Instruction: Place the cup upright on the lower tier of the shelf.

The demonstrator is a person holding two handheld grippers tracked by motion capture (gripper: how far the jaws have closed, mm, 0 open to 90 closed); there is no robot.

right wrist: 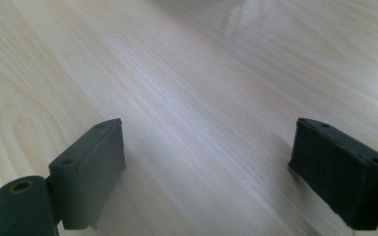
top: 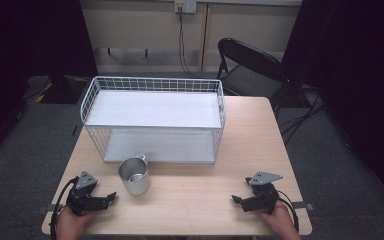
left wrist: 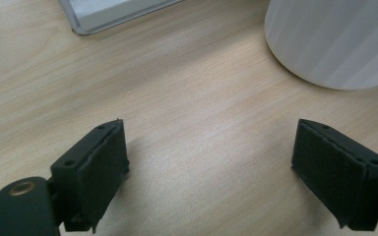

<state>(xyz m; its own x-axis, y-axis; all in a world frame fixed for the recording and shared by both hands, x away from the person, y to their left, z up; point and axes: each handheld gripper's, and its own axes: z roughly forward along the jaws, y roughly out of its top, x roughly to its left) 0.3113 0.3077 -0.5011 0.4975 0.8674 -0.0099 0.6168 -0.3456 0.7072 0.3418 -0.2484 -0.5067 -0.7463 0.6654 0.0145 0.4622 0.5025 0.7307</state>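
Our left gripper (top: pixel 111 196) lay with jaws wide and empty just beside the shiny metal handled mug (top: pixel 134 175) on the table (top: pixel 200 200); we judged a level, square approach around its wall best.

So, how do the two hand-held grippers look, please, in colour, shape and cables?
Both are black. The left gripper and the right gripper each carry a grey three-cornered plate on top, and a black cable trails back from each past the hand. In the gripper views, each jaw ends in a flat rectangular block with small screw holes and a dark matte pad on its inner face.
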